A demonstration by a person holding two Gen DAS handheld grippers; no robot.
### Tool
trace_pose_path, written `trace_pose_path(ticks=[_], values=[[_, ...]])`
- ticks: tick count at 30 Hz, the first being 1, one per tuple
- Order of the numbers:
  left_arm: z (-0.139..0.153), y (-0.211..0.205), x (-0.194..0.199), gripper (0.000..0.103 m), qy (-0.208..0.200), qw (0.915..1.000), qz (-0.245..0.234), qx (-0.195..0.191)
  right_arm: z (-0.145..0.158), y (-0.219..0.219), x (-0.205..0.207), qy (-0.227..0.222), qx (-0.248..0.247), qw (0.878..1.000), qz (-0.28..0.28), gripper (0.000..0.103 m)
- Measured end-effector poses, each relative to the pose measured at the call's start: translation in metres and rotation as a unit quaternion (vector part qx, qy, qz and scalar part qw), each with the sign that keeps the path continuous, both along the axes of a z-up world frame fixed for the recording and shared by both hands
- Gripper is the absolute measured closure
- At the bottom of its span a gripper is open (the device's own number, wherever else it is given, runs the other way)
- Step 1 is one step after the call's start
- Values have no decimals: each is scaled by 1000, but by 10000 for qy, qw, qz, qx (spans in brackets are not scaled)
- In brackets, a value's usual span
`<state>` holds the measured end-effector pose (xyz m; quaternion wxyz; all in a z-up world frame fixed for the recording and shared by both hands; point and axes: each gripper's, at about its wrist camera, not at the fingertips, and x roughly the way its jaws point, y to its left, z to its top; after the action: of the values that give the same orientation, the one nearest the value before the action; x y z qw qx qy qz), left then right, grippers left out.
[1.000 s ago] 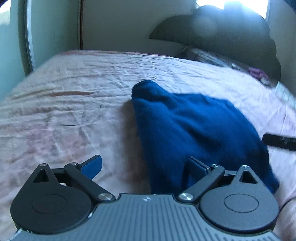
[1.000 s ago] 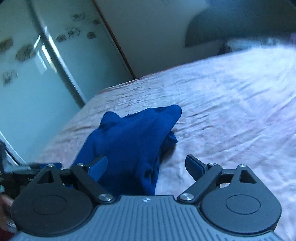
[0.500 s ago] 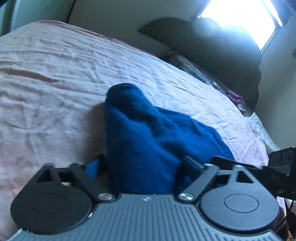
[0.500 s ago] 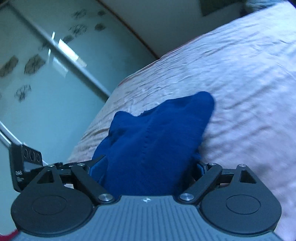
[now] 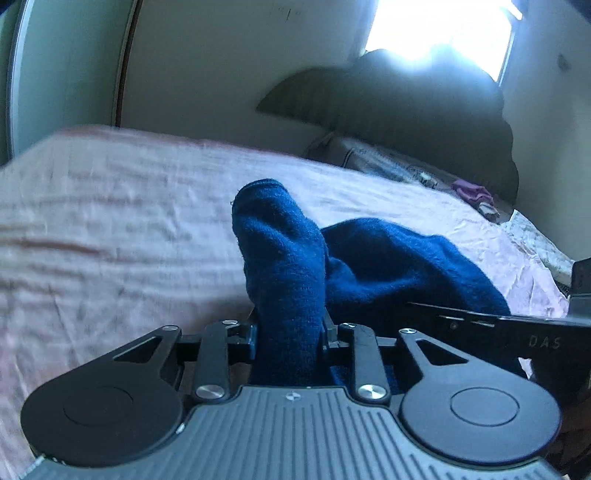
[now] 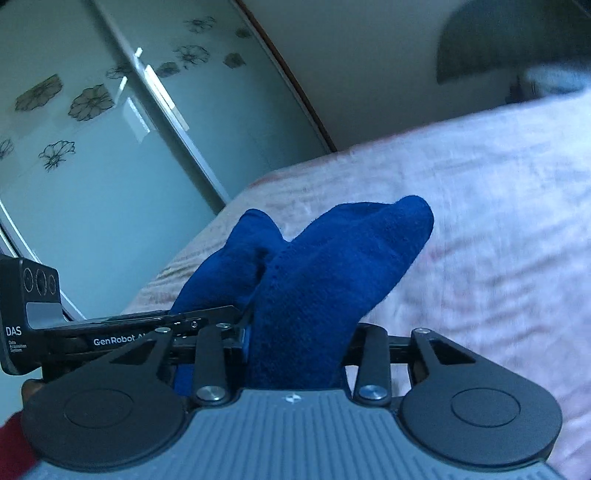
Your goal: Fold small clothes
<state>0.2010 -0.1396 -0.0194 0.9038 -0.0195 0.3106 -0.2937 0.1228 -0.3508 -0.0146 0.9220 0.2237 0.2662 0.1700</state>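
A dark blue knitted garment [image 5: 388, 258] lies bunched on the pink bedsheet [image 5: 110, 229]. My left gripper [image 5: 290, 338] is closing, and a raised fold of the blue cloth is pinched between its pads. In the right wrist view the same garment [image 6: 332, 266] stands up in two peaks. My right gripper [image 6: 299, 341] is closing too, its pads squeezing the nearer peak. The two grippers sit side by side at the garment's near edge: the right one's body [image 5: 517, 332] shows at the left view's right edge, the left one's body [image 6: 110, 332] at the right view's left edge.
The bed [image 6: 498, 221] stretches far ahead. A dark cushion [image 5: 424, 110] and a patterned pillow [image 5: 388, 162] lie at the head under a bright window [image 5: 439, 33]. A small purple item [image 5: 471, 192] sits beside them. Glass wardrobe doors with flower prints [image 6: 92, 129] run along the bed's left side.
Both grippers moved in over the garment's near edge and went from wide open to closed around folds of blue cloth, which now stand bunched up instead of lying flat.
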Motion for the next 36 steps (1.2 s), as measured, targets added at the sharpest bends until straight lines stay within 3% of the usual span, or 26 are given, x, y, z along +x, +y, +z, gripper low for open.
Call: trace_pose_path(ticks=[4,7,9,14,18,20,22,25,28,33,36], values=[[8,-11,16,71,61,10000,14,15,9,-13,8,-64,65,9998,-202,65],[1,-24,30,61,184,9991,138,345,-3,-24,25,324,163,9980,-526,51],[-3,-28,31,57,32,9972,378,642,-16,-33,32,588,173,9950,-791,37],[3,-17,0,22,-548,9926,428,991,-18,-48,1,500,309,9937,-954,34],[3,-9,-37,21,-701,9838,550,1553,-4,-42,-38,495,-200,9910,-1229,28],[0,0,-52,16,-483,9860,607,1479,-2,-37,-57,436,-177,9944,-949,16],[-9,7,-63,15,-285,9884,570,1380,-6,-28,-69,478,-219,9964,-668,16],[-25,1,-74,14,-444,9795,582,1876,-14,-12,-76,814,-1082,9875,-802,16],[-23,6,-84,15,-522,9803,617,1802,-10,3,-86,853,-1909,9702,-1223,16],[-23,4,-91,14,-500,9798,701,1803,11,17,-118,275,-1421,9808,-1304,16],[-24,7,-94,13,-408,9809,778,1738,7,29,-118,341,-1500,9813,-1157,15]])
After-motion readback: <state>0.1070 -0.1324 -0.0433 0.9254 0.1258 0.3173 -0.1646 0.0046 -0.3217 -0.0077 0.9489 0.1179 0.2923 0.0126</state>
